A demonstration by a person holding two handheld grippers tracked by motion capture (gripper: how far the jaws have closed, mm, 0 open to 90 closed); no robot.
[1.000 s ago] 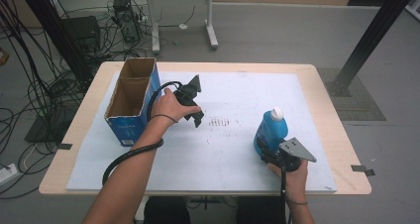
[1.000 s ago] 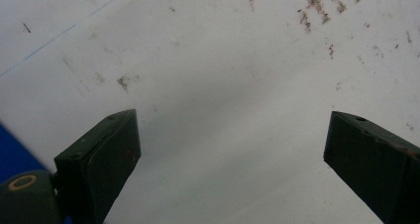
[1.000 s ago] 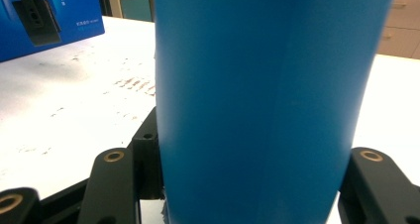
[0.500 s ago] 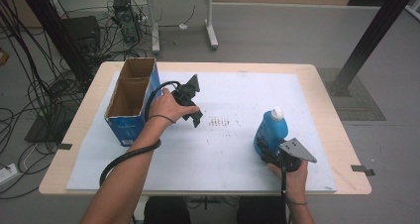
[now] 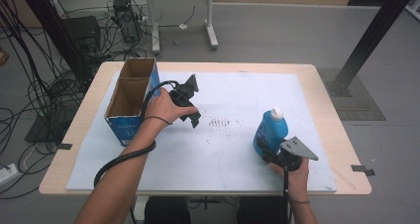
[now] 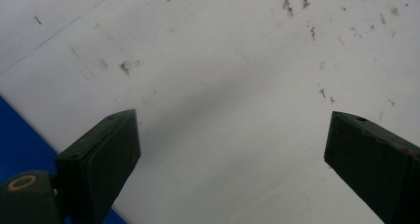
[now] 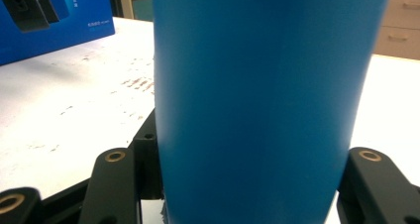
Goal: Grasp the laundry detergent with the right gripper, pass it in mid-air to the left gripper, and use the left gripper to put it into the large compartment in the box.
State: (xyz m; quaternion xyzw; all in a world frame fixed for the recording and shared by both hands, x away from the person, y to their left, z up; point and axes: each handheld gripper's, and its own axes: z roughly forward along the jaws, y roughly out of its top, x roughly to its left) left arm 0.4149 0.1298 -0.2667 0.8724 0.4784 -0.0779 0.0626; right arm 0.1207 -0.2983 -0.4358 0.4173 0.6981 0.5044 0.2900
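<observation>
Right gripper (image 5: 265, 149) level, clamped on upright blue bottle (image 5: 271, 130), left gripper (image 5: 193, 116) angled down, jaws apart.

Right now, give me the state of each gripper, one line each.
Left gripper: open, nothing between its jaws, above the white table cover.
Right gripper: closed on the blue bottle, which stands upright on the table.

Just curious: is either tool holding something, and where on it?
The right tool grips the blue bottle around its lower body. The left tool is open, holding nothing.
</observation>
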